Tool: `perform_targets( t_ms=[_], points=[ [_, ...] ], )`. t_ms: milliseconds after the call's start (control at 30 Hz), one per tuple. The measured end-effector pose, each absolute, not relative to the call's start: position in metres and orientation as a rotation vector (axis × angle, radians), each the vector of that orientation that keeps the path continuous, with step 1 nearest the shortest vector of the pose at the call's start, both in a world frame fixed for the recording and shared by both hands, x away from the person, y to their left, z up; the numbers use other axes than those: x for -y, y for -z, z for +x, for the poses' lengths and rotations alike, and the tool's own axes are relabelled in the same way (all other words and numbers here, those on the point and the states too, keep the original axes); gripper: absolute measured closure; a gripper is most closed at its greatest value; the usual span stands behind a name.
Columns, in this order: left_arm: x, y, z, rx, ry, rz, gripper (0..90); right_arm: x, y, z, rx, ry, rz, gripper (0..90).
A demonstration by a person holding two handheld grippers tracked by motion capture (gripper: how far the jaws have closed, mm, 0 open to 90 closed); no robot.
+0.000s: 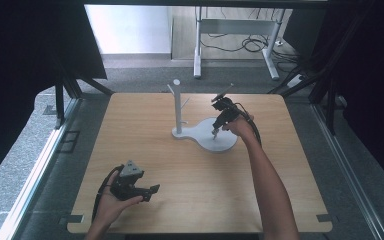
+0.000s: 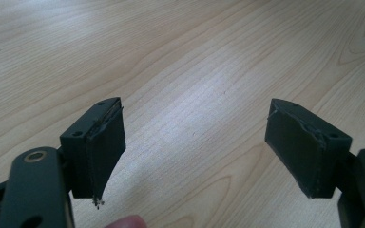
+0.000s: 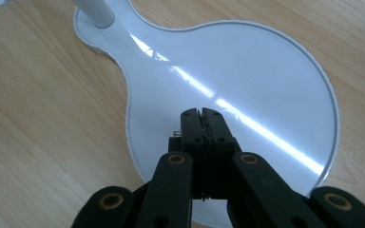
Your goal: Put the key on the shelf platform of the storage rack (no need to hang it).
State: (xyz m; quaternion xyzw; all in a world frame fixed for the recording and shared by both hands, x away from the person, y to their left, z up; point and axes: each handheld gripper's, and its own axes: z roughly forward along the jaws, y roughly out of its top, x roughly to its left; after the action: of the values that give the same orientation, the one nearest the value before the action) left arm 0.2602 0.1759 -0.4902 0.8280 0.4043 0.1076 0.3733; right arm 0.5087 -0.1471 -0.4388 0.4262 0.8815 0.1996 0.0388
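A white stand rests on the wooden table (image 1: 180, 165): an upright post (image 1: 178, 107) with short pegs and a flat pear-shaped base (image 1: 228, 143). My right gripper (image 1: 214, 132) points down at the round part of that base. In the right gripper view its jaws (image 3: 201, 113) are pressed together just above the glossy base (image 3: 266, 71), with nothing visible between them, and the foot of the post (image 3: 95, 12) is at the top left. My left gripper (image 1: 150, 190) lies low near the table's front left, open. The left gripper view has bare wood between its jaws (image 2: 195, 104).
The table's edges run close to my left hand at the front and left. Dark curtains hang on both sides. Beyond the far edge is grey floor with a desk frame (image 1: 240, 45) and cables. A fingertip (image 2: 125, 221) shows under the left gripper's jaws.
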Motion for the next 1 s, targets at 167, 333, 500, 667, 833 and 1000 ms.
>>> perform_targets(
  t_ms=[167, 333, 500, 667, 833, 1000],
  points=[
    [-0.176, 0.49, 0.26, -1.036, -0.277, 2.122, 21.4, 0.15, 0.445, 0.511, -2.684, -0.623, 1.334, 89.9],
    [-0.176, 0.491, 0.26, -1.033, -0.274, 2.124, 21.4, 0.151, 0.447, 0.513, -2.659, -0.637, 1.351, 89.8],
    [-0.176, 0.49, 0.26, -1.035, -0.276, 2.122, 21.4, 0.152, 0.451, 0.514, -2.651, -0.611, 1.36, 89.5],
    [-0.177, 0.491, 0.261, -1.038, -0.275, 2.122, 21.4, 0.154, 0.463, 0.517, -2.654, -0.589, 1.377, 89.4],
    [-0.176, 0.492, 0.261, -1.037, -0.273, 2.127, 21.4, 0.156, 0.472, 0.516, -2.652, -0.588, 1.393, 88.9],
    [-0.174, 0.493, 0.261, -1.033, -0.269, 2.131, 21.4, 0.158, 0.472, 0.515, -2.647, -0.596, 1.383, 88.7]
  ],
)
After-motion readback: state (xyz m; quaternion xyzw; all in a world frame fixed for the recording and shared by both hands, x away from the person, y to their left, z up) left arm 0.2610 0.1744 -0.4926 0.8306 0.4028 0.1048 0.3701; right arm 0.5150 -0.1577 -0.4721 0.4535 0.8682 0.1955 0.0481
